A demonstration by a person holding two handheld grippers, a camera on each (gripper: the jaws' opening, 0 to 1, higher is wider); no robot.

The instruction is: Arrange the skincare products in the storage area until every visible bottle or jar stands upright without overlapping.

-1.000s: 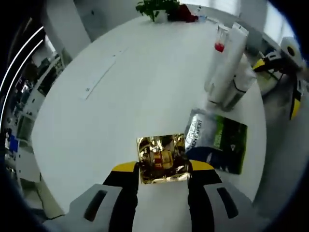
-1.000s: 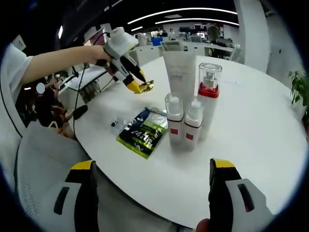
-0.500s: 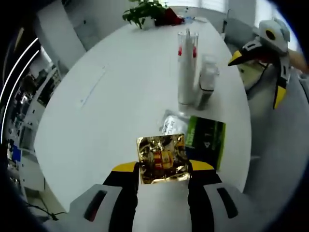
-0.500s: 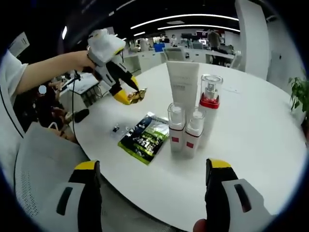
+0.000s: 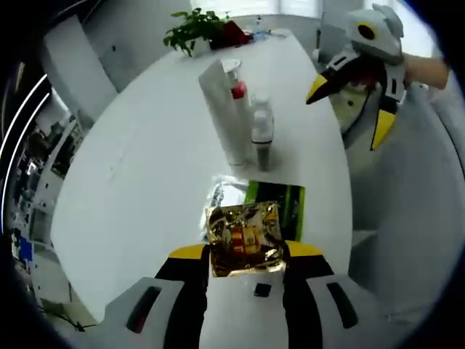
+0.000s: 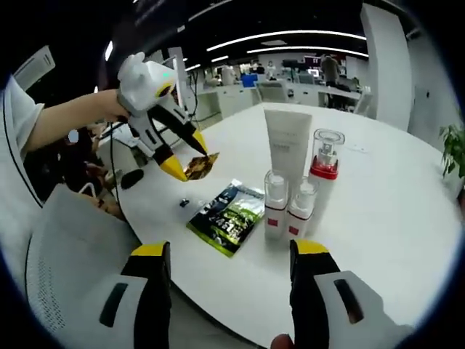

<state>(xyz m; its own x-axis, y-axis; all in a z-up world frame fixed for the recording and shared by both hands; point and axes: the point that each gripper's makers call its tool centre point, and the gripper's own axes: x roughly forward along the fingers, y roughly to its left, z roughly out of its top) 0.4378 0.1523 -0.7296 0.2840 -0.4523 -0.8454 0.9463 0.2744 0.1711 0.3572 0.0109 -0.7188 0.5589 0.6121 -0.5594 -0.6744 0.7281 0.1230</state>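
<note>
We are standing at a round white table [image 6: 392, 218] with a two-jaw gripper in each hand. Our left gripper [image 5: 245, 256] has its jaws pinched on a small crinkled gold foil sachet [image 5: 243, 238], carried in the air above the near edge of the table; in the right gripper view the same sachet [image 6: 198, 166] hangs from the yellow tips just above and to the left of a green and black sachet [image 6: 229, 217] lying flat on the table. Our right gripper [image 6: 230, 280] has its jaws spread wide with nothing between them, hovering off the table's edge and facing the products. Beyond the flat sachet stands a tight upright cluster: a tall white tube [image 6: 288, 150], a clear pump bottle with a red collar [image 6: 323, 174], and two small clear-capped bottles with red bands [image 6: 285, 209], all touching or just beside one another. From the held foil sachet, the flat sachet lies directly ahead and below, its long axis pointing toward the cluster. We judge the left gripper is the nearer one to the flat sachet, and bare table lies to the left of it for setting the foil sachet down without overlap.
</note>
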